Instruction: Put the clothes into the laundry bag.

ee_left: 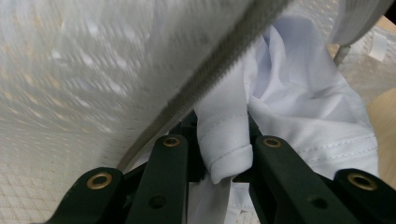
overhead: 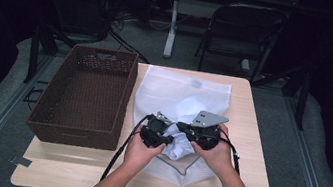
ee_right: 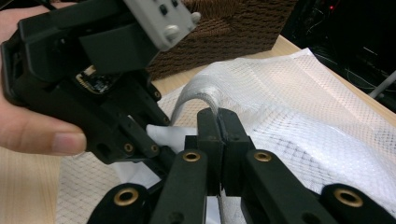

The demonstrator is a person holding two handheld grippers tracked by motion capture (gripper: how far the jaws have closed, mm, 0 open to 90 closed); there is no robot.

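Mesh bag [overhead: 187, 94] lies flat on the table [overhead: 253, 137] just right of the basket [overhead: 85, 96], its long axis running from the person's edge toward the far edge, its opening at the near end where both grippers work. A round pale mark shows near the bag's far edge, too small to read (no lettering can be made out anywhere on the bag).

White cloth [overhead: 179, 143] bunches at the bag's near end, partly inside the mesh. In the left gripper view a folded, hemmed edge of the cloth [ee_left: 224, 144] stands upright between the two jaws, which press it from both sides; the zipper [ee_left: 210, 70] of the bag crosses diagonally above it. The left gripper [overhead: 154, 133] is thus clenched on the cloth, right of the basket's near corner.

The right gripper [overhead: 199, 131] sits just right of the left one, near touching. In its own view the right gripper [ee_right: 218, 122] has its jaws pressed together on the bag's rim strip [ee_right: 198, 95], which arches up and away from them. The basket [ee_right: 224, 32] stands behind.
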